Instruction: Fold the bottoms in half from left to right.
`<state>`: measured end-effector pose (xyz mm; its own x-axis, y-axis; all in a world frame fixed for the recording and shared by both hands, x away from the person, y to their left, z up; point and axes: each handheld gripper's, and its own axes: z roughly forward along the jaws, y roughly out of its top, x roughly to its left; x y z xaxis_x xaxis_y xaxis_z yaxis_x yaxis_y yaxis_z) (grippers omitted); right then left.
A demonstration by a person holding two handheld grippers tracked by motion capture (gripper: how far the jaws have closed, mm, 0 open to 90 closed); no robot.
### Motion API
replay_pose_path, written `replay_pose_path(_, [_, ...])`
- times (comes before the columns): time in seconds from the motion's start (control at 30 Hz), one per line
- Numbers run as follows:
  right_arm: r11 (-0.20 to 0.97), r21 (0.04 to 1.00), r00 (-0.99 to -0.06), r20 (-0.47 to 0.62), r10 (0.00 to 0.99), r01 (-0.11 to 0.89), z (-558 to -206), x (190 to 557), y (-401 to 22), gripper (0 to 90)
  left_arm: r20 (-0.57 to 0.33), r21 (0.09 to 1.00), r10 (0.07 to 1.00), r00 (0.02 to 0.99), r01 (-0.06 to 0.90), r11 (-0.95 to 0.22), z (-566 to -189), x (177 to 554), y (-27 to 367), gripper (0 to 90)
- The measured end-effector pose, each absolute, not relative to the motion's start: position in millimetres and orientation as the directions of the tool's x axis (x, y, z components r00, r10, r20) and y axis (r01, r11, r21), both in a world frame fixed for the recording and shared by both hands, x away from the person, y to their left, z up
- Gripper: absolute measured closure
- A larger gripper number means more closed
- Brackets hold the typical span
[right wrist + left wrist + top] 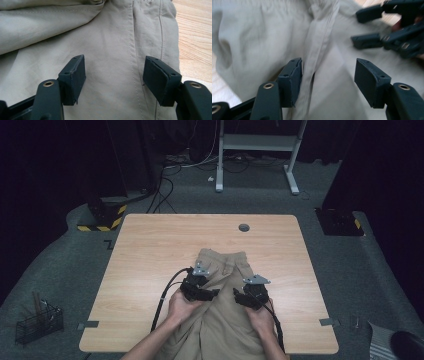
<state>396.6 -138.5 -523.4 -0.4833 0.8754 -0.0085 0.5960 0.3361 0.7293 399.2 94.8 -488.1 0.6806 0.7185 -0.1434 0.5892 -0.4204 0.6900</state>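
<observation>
- High view: A pair of tan trousers point(220, 295) lies on the wooden table point(150, 250). The long way of the trousers runs from the person's edge of the table up toward the far side, with the gathered waist end farthest from the person. The left gripper point(200, 290) sits on the left half of the cloth and the right gripper point(250, 296) sits on the right half. They are near each other, about the same way up the trousers, so neither hand is clearly nearer. The jaws are too small here to tell how wide they stand.
- Left gripper view: The left gripper point(328, 82) has its jaws wide apart and holds nothing. The trousers point(262, 37) lie right under and ahead of it. A folded seam strip point(318, 45) runs away from the camera and passes just beside the left-hand jaw, inside the gap. The right gripper point(387, 32) shows farther off at the top right, also over the cloth, with its jaws apart.
- Right gripper view: The right gripper point(115, 80) also has its jaws wide apart with nothing between them but flat cloth below. The trousers point(100, 37) spread under it, and a stitched line point(131, 50) runs along the gap nearer the right-hand jaw. The cloth edge and bare table point(195, 37) lie just past that jaw.
</observation>
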Motion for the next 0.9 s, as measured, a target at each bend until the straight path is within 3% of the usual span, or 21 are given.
replay_pose_path(0.3, [0.332, 0.748, -0.522, 0.021, 0.853, 0.574, -505.3, 371.8, -154.1, 39.4, -0.161, 0.672, 0.745, 0.647, 0.625, -0.397, -511.3, 411.7, 101.5, 62.3])
replay_pose_path(0.47, [0.371, 0.706, -0.526, 0.003, 0.85, 0.603, -519.1, 363.4, -168.0, 40.6, -0.176, 0.676, 0.754, 0.632, 0.635, -0.374, -512.7, 423.1, 110.5, 71.1])
replay_pose_path(0.73, [0.353, 0.735, -0.514, -0.008, 0.858, 0.579, -523.4, 374.8, -149.9, 39.4, -0.184, 0.658, 0.79, 0.585, 0.67, -0.343, -507.9, 447.4, 125.0, 80.9])
replay_pose_path(0.9, [0.345, 0.735, -0.5, -0.009, 0.866, 0.584, -523.5, 381.7, -139.0, 38.7, -0.212, 0.701, 0.778, 0.591, 0.647, -0.3, -488.6, 443.0, 131.2, 83.6])
